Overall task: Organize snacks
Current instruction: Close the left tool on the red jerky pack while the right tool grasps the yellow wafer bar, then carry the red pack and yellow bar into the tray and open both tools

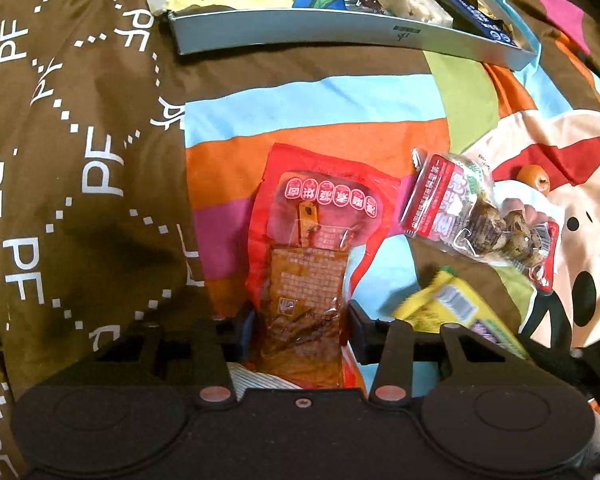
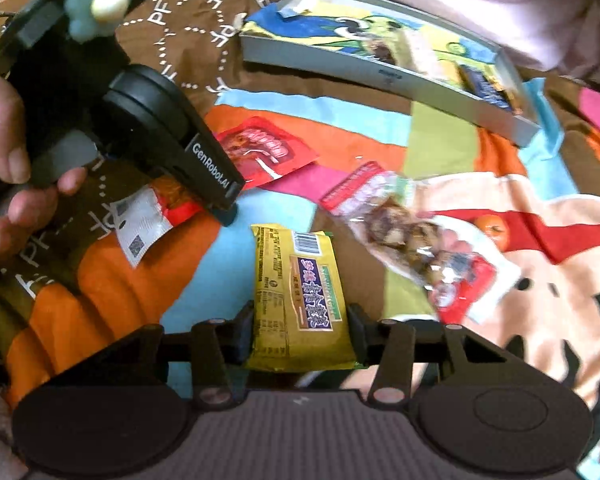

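My left gripper (image 1: 302, 332) is shut on the near end of a red snack packet (image 1: 316, 232), which stretches away over the striped cloth. In the right wrist view the left gripper (image 2: 226, 208) comes down from the upper left onto the red snack packet (image 2: 260, 152), whose white back curls up beside it. My right gripper (image 2: 300, 334) is shut on a yellow snack bar (image 2: 296, 280), pads against both long edges. The yellow snack bar (image 1: 452, 310) shows blurred at the lower right of the left wrist view. A grey tray (image 1: 340, 38) (image 2: 380, 76) lies beyond, holding several snacks.
A clear packet with a red label and brown lumps (image 1: 480, 220) (image 2: 412, 236) lies to the right of both grippers. A small orange fruit (image 1: 533, 178) sits behind it. A person's hand (image 2: 4, 140) holds the left gripper. Everything rests on a soft brown and striped bedcover (image 1: 80, 160).
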Tool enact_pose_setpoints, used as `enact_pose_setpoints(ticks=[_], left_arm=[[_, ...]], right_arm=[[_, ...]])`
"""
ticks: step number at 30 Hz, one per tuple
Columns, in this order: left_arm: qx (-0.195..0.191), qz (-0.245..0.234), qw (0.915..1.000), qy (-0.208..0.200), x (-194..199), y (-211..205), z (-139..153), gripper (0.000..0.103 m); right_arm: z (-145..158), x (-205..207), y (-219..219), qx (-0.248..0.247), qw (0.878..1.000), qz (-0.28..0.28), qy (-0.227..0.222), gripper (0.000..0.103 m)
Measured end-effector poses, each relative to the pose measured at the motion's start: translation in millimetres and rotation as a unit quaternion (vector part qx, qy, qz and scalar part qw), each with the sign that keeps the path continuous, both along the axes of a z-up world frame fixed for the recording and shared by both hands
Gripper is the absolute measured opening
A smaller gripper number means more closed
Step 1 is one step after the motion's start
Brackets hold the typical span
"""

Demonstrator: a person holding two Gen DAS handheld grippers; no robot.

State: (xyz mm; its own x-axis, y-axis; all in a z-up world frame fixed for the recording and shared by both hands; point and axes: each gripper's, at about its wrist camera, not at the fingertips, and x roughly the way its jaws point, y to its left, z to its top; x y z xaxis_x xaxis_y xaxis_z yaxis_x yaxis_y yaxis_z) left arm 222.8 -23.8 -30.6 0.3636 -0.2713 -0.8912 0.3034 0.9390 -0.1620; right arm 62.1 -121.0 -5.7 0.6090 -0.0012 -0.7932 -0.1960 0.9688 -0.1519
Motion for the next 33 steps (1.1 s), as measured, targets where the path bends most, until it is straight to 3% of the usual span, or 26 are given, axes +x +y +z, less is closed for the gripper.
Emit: enact_pose_setpoints(ticks=[5, 11, 19, 24, 30, 33], left_arm=[[-0.066, 0.039, 0.9960, 0.046, 6.8, 12.9, 2.1, 0.042], [-0.152, 0.091, 0.9821, 0.065, 10.0, 35.3, 8.5, 0.040], [-0.209, 0.118, 0.9703, 0.028, 11.2, 35.4, 39.7, 0.040], [-0.226, 0.119, 0.9657, -0.046, 2.0, 30.2, 75.4, 0.040], [-0.290, 0.158, 0.9384, -0.101, 17.7, 49.3, 104.1, 0.040], [-0.278, 0.168, 0.9347, -0.144, 39.6, 50.3, 121.4, 0.040]], right_arm=[[24.2, 1.0, -10.1, 0.009, 1.000, -0.029, 0.001, 0.051], [67.1, 9.0, -26.1, 0.061, 0.996, -0.064, -0.019, 0.051], [135.4, 47.5, -37.8, 0.111, 0.989, -0.074, -0.056, 0.051], [172.2, 73.1, -44.5, 0.129, 0.985, -0.076, -0.083, 0.051], [174.6, 103.9, -47.1, 0.118, 0.984, -0.048, -0.125, 0.051], [160.6, 122.9, -57.6, 0.129, 0.979, -0.056, -0.147, 0.051]])
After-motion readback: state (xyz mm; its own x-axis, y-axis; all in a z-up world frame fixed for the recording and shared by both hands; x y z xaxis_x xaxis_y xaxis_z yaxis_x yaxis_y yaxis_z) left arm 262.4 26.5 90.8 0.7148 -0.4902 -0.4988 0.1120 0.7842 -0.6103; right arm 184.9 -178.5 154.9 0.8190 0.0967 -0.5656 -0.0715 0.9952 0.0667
